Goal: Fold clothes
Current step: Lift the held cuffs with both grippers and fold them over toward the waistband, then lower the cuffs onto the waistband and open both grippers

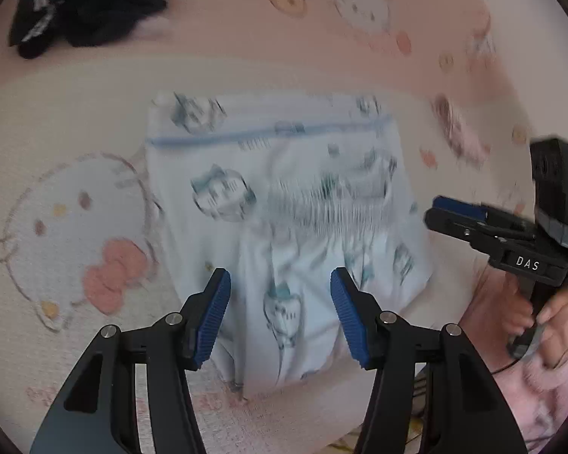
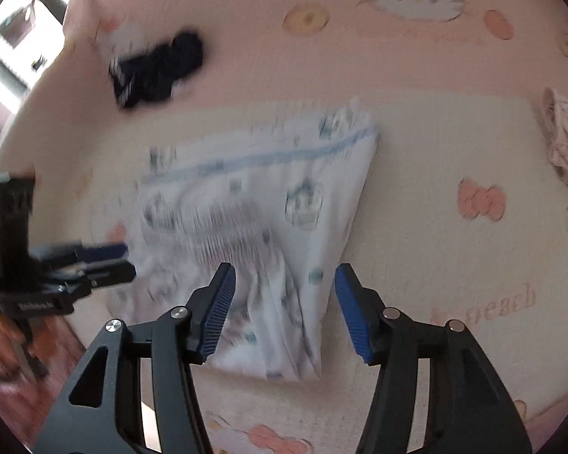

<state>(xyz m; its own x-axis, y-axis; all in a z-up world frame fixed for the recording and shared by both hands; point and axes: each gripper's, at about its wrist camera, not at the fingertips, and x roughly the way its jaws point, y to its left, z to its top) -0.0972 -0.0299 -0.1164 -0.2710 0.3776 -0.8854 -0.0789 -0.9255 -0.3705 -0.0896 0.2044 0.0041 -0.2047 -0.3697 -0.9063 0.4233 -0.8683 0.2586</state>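
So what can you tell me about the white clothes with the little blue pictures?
The white garment looks like soft thin cloth printed with small blue-grey figures, with a pale blue stripe near its far edge. It lies folded and wrinkled on the pink cartoon blanket. Both grippers hover above it, jaws open, not holding it.

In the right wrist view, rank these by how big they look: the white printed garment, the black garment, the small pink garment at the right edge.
1. white printed garment, clearly largest.
2. black garment.
3. pink garment, partly cut by the picture's edge, so unsure.
The black garment lies farther away and is blurred, so its rank against the pink one is uncertain.
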